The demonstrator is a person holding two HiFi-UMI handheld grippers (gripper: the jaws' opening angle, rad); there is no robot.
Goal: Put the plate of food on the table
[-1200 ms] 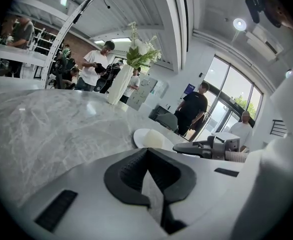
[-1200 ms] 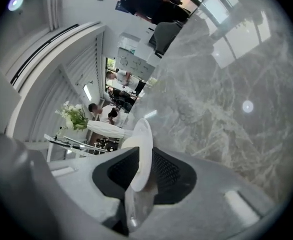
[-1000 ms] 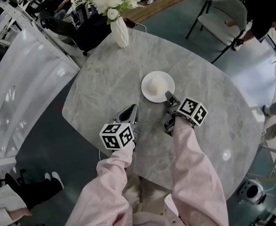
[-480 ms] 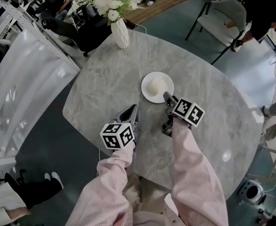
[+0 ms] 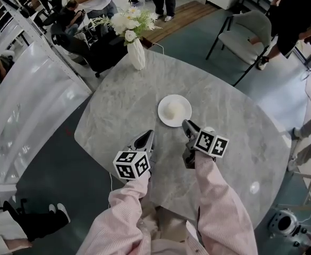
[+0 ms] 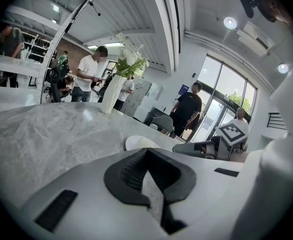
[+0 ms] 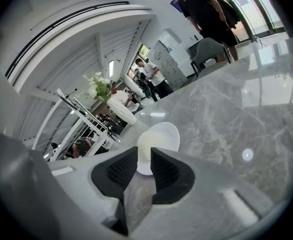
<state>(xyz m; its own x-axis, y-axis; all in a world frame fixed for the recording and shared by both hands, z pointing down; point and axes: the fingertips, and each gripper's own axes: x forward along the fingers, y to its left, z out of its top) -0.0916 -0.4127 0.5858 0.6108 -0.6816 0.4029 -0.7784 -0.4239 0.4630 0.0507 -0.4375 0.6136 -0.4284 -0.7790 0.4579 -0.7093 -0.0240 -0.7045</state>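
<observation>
Plate of food [image 5: 174,110] sits on desk [image 5: 227,97]; right tongs [image 5: 187,124] (empty, closing) should retreat level; left tongs [image 5: 148,135] pressed together.

The right gripper [image 7: 144,160] is low over the grey marble table [image 7: 226,114]. Its two dark jaws are closing, with only a narrow gap and nothing between them. Just beyond the tips lies a white plate [image 7: 165,133] with a pale mound of food [image 7: 145,145]. Further back stands a white vase [image 7: 122,115] with white flowers [image 7: 97,90]. A person in black [image 7: 206,9] stands behind a chair [image 7: 207,49].
</observation>
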